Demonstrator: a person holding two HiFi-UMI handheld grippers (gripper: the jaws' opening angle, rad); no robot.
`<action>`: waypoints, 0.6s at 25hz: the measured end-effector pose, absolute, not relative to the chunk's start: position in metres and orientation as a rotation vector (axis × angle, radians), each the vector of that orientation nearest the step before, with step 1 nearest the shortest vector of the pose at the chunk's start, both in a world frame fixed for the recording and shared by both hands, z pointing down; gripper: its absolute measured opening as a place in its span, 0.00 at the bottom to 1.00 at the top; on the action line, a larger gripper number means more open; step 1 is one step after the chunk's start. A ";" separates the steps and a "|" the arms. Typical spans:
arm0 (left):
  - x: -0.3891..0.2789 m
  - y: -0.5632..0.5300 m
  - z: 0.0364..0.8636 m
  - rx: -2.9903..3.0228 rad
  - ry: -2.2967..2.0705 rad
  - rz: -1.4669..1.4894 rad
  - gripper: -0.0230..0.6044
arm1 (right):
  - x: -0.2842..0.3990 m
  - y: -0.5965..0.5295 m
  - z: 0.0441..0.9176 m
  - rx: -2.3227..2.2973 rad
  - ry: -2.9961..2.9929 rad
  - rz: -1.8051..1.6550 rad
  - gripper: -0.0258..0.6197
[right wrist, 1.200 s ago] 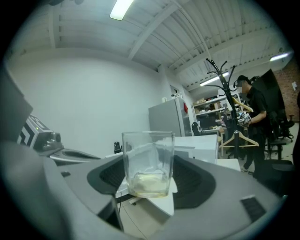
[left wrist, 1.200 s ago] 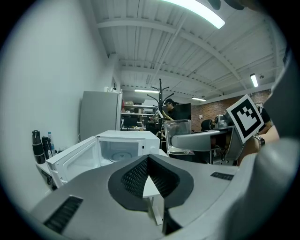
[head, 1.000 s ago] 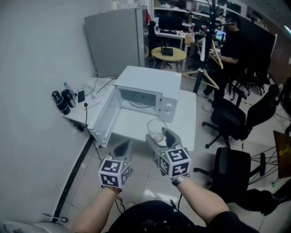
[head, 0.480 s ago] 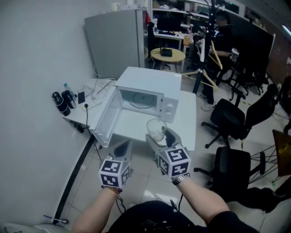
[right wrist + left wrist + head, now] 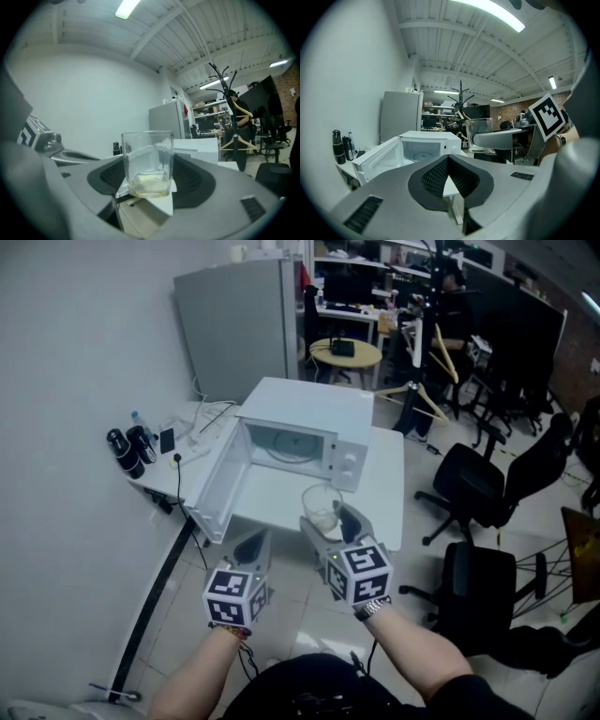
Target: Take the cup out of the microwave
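**Cup out of the oven, held clear in front of it**
The right claw [image 5: 323, 521] is clamped on the clear square glass cup [image 5: 147, 161], which sits at centre frame below the white open-doored microwave [image 5: 309, 409] on the white tabletop [image 5: 386, 493]. A pale yellowish film lies in the cup's bottom, and the oven cavity shows only its turntable. The left claw [image 5: 448, 159] is pressed together and empty. Next comes a level set-down, I judge.
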State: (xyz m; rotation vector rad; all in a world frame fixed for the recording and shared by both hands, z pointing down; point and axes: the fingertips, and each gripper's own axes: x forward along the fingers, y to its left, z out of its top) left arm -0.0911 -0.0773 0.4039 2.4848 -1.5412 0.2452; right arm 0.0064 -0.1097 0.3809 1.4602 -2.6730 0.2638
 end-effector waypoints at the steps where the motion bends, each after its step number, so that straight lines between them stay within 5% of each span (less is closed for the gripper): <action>1: -0.091 -0.077 0.404 2.485 -1.541 0.244 0.03 | 0.006 -0.109 0.381 1.458 -2.674 0.263 0.56; 15: -0.089 -0.076 0.401 2.486 -1.541 0.249 0.03 | 0.005 -0.107 0.378 1.443 -2.678 0.263 0.56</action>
